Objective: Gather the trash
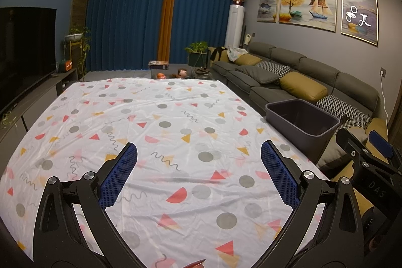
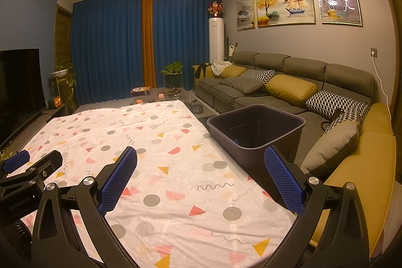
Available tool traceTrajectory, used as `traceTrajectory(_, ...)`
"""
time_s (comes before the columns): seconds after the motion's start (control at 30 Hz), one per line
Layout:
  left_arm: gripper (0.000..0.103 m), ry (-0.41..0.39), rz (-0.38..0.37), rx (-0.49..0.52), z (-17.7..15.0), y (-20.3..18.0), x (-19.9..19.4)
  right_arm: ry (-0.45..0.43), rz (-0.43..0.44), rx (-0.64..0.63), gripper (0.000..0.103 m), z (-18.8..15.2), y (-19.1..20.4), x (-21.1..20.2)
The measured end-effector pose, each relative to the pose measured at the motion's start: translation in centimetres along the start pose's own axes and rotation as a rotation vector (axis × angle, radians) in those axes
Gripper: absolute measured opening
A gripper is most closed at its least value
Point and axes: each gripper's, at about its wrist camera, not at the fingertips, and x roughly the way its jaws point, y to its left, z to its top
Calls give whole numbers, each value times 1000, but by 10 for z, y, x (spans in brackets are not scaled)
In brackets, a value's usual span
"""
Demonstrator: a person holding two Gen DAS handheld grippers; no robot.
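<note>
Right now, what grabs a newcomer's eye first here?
The patterned sheet fills the middle, white with coloured triangles, dots and squiggles. At its right edge, in front of the sofa, stands the dark bin, open-topped, something small and blue inside. Both the left gripper and the right gripper hover over the sheet, open and holding nothing.

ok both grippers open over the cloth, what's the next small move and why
Probably bring the left gripper back toward the reddish object barely showing at the near edge. Both grippers are open and empty, the patterned cloth ahead shows no trash, and the bin waits on the right.
</note>
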Motion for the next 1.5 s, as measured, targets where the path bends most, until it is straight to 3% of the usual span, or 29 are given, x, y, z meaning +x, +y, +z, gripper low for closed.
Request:
traceTrajectory(0.93, 97, -7, -16, 27, -2, -2, -5, 0, 1, 3, 98, 0, 2, 0)
traceTrajectory(1.1, 84, -12, -30, 51, -3, -7, -8, 1, 1, 4, 98, 0, 2, 0)
traceTrajectory(1.5, 83, -6, -29, 66, -1, -9, -8, 1, 5, 8, 98, -1, 3, 1)
